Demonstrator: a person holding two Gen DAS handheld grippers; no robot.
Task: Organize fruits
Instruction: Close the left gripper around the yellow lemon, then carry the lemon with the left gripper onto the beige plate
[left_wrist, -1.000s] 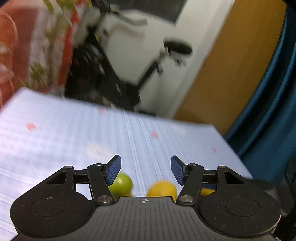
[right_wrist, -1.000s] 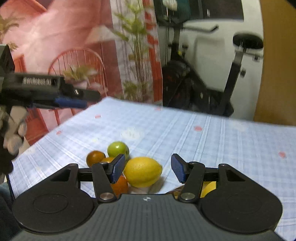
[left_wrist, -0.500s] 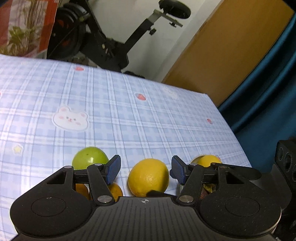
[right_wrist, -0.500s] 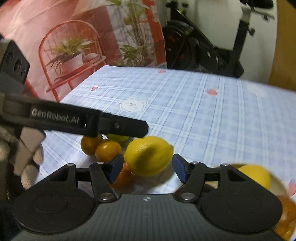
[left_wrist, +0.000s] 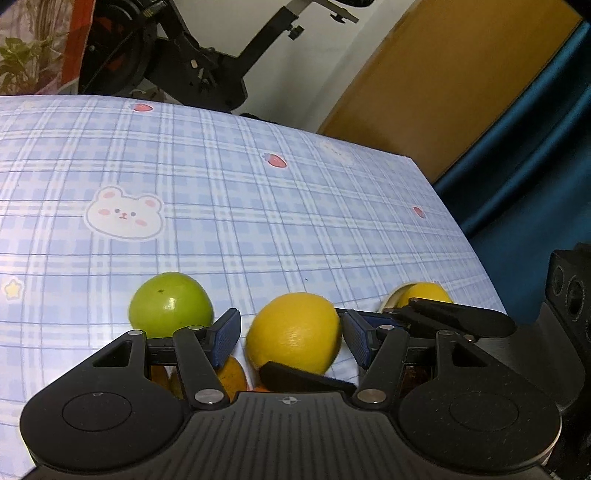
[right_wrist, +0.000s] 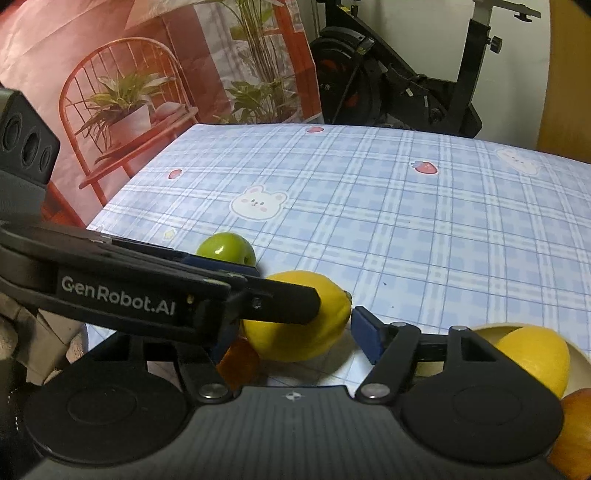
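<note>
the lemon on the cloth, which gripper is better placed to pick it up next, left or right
Probably the right gripper: the lemon lies between its opening jaws, apart from the pads, and the bowl with another lemon sits just to its right. The left gripper also frames it, but its finger crosses over the fruit in the right wrist view.

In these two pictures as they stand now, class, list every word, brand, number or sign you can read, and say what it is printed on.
"GenRobot.AI": white lettering on the side of the left gripper, seen in the right wrist view.
No other readable text; the tablecloth carries only pictures of bears, strawberries and a star.
</note>
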